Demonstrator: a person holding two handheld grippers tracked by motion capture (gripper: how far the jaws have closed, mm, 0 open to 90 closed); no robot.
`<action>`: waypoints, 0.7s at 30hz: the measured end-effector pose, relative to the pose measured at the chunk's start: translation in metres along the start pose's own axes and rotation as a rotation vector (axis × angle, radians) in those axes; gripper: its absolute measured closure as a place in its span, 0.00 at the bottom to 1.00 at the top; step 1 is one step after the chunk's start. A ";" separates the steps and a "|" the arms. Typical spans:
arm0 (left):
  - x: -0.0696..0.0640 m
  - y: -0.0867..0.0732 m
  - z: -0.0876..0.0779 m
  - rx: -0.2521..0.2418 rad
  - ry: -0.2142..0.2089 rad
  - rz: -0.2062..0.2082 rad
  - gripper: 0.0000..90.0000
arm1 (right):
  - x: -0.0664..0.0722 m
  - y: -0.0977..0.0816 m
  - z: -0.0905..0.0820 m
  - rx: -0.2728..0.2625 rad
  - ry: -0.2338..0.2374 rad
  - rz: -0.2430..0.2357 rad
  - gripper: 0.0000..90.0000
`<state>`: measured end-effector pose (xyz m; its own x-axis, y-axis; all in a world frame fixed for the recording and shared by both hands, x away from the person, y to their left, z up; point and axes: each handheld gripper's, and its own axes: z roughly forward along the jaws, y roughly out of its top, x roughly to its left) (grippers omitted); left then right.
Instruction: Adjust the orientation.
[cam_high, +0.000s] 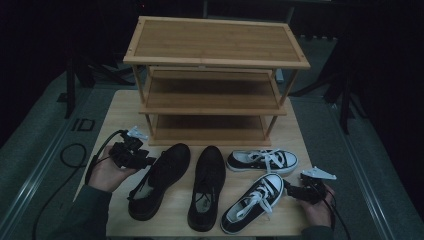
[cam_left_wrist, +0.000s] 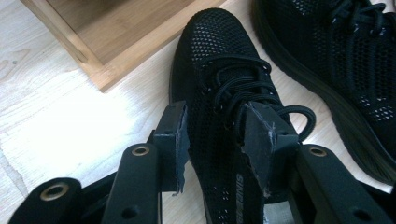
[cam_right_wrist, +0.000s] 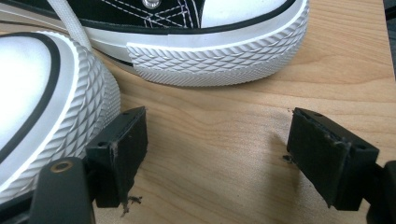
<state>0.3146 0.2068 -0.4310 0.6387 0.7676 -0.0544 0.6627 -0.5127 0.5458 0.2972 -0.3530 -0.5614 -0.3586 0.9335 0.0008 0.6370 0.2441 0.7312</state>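
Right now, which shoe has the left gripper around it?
The all-black mesh shoe farthest left; the left gripper straddles its laces. The other black shoe and both white-toed sneakers lie apart from it.

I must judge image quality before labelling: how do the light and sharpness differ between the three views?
High view: dim and underexposed, dark surroundings; shoe rack and shoes readable but soft. Left gripper view: brighter, with a washed-out glare patch on the table beside the black mesh shoe. Right gripper view: evenly lit; the toe tread of the white-toed sneaker is crisp, the pads cast soft shadows.
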 end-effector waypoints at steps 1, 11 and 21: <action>0.000 0.000 -0.001 0.000 -0.001 0.001 0.66 | 0.000 0.000 0.000 0.000 0.000 0.000 0.22; -0.008 -0.002 -0.006 0.005 -0.017 0.024 0.66 | 0.000 0.000 0.000 0.000 0.000 -0.001 0.22; -0.015 -0.005 -0.009 0.012 -0.027 0.042 0.65 | 0.000 0.000 0.000 0.000 0.001 -0.002 0.22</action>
<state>0.2982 0.2008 -0.4256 0.6761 0.7348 -0.0543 0.6397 -0.5489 0.5380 0.2973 -0.3529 -0.5615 -0.3608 0.9326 0.0000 0.6362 0.2462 0.7312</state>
